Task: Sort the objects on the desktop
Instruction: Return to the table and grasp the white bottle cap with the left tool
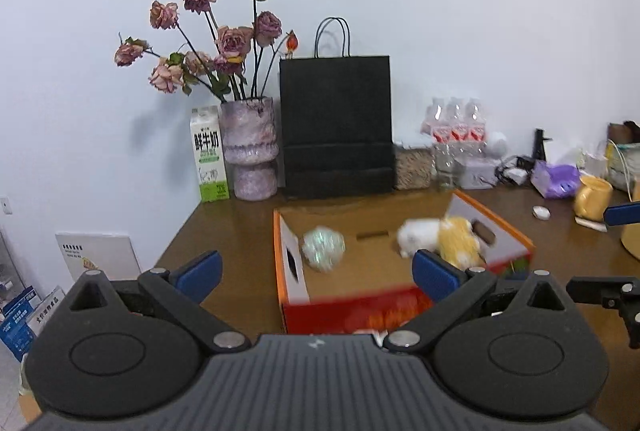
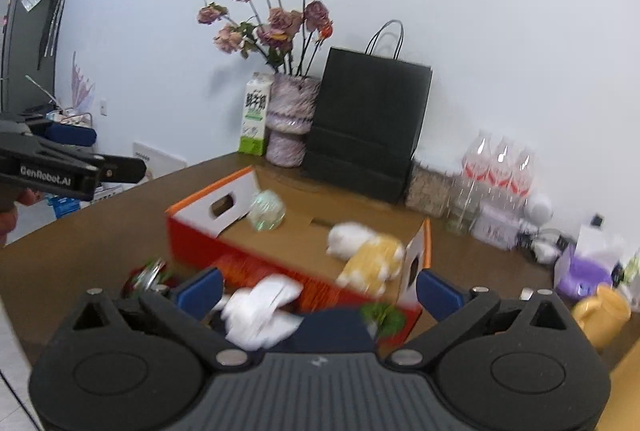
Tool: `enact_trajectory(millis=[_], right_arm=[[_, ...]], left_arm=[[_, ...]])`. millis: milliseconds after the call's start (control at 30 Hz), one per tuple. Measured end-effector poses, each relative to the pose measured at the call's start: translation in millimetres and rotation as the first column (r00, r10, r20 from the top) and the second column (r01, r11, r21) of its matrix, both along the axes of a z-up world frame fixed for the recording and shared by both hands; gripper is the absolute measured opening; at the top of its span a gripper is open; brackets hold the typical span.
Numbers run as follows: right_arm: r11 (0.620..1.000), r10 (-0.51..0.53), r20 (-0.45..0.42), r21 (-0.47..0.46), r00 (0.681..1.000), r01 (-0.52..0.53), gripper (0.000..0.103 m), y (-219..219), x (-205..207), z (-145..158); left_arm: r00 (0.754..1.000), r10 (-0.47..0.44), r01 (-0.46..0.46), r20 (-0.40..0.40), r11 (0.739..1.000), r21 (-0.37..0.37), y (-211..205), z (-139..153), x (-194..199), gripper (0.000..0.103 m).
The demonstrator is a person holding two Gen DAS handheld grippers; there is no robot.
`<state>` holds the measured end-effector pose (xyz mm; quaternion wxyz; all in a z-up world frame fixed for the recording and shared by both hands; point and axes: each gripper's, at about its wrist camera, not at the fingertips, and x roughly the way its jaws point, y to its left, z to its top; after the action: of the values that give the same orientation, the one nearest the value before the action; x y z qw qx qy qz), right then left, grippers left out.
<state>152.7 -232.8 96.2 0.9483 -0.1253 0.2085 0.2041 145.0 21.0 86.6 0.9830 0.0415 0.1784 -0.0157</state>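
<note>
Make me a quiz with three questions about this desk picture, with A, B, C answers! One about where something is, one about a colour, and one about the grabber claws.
1. Where is the shiny ball?
A. In the cardboard box
B. In the vase
C. On the floor

2. What colour is the paper bag?
A. Red
B. Black
C. Yellow

3. How is the right gripper?
A. Shut on a cup
B. Shut empty
C. Open

Answers: 1 A, the ball lies on the box floor; 2 B, it is black all over; 3 C, its blue fingers stand wide apart, pressing nothing.
</note>
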Motion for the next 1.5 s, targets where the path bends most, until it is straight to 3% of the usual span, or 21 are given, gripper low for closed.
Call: enact_trajectory(millis=[267, 467, 633, 900, 1100, 1167, 1333, 1500], right_arm=[[0.996, -0.049, -0.099, 0.065, 0.994, 0.056, 0.103, -11, -58, -52], [0.981, -0.138, -0.168, 0.109, 0.976, 0.157, 0.103, -19, -79, -88], [0.976, -0.161, -0.185, 0.114, 0.97, 0.184, 0.103, -19, -86, -104], [0.977, -0.156, -0.168, 0.116, 0.973, 0.176, 0.103, -9, -76, -116], [0.971, -0.187, -0.17, 0.119, 0.968, 0.209, 0.103, -9, -63, -122], [0.97, -0.194, -0.16, 0.113, 0.968, 0.213, 0.103, -7, -59, -123], [0.974, -0.185, -0.142, 0.103, 0.972, 0.2, 0.103, 0, -46, -124], [0.974, -0.188, -0.153, 0.099, 0.97, 0.205, 0.103, 9, -31, -132]], left_arm=[[1.0, 0.004, -0.005, -0.021, 0.999, -0.049, 0, -53, -58, 0.103], [0.998, 0.006, -0.009, -0.06, 0.998, -0.055, -8, -88, -83, 0.103], [0.994, -0.064, 0.061, -0.089, 0.997, -0.045, -17, -103, -90, 0.103], [0.986, -0.105, 0.101, -0.13, 0.994, -0.033, -31, -124, -80, 0.102], [0.983, -0.117, 0.115, -0.144, 0.993, -0.017, -36, -130, -72, 0.091], [0.98, -0.128, 0.126, -0.151, 0.992, -0.024, -37, -131, -68, 0.082], [0.974, -0.155, 0.151, -0.165, 0.988, -0.034, -42, -134, -62, 0.077], [0.969, -0.15, 0.144, -0.194, 0.989, -0.044, -42, -139, -55, 0.066]])
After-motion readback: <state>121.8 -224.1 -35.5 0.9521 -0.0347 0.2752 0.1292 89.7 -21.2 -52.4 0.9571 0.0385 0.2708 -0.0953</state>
